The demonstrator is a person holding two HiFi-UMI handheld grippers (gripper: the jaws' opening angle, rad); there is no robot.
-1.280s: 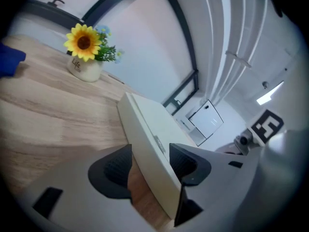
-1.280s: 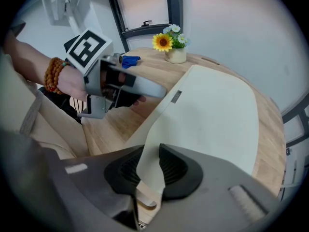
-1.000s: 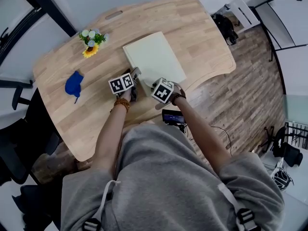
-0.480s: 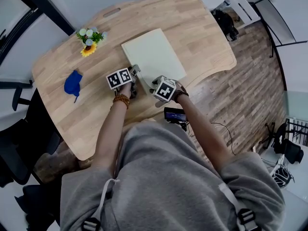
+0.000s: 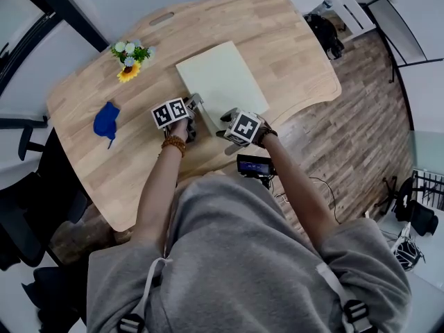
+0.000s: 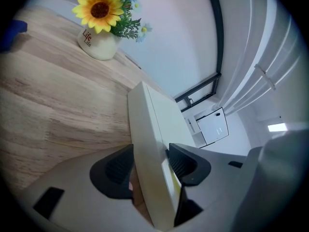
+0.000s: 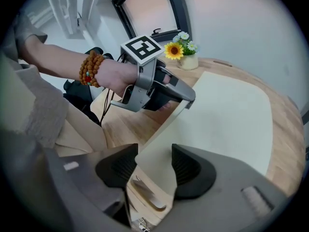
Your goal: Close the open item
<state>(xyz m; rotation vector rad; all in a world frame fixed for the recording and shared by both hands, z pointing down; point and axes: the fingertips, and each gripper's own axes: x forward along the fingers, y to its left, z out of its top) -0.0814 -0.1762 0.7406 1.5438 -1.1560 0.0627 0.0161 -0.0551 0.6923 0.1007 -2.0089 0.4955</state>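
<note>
A cream-coloured book [image 5: 220,82] is seen lying flat on the wooden table [image 5: 277,40], a little right of the middle of the head view, with its cover down. Its near edge is flanked by both grippers. The left gripper [image 5: 195,107] is placed at the near left corner, and in its own view the thickness of the book is found between the two dark pads. The jaws are opening there, and the pads are held just beside the book's faces rather than pressed on them. The right gripper [image 5: 225,116] is set at the near right corner. In its view the jaws are seen opening wide, with only the thin corner of the cover between the pads and a gap left on one side. A bead bracelet [image 5: 175,144] is worn on the left wrist. A small pot of flowers with a sunflower [image 5: 130,60] is seen at the upper left of the table, and a blue object [image 5: 105,121] lies at the left, well apart from the book.
</note>
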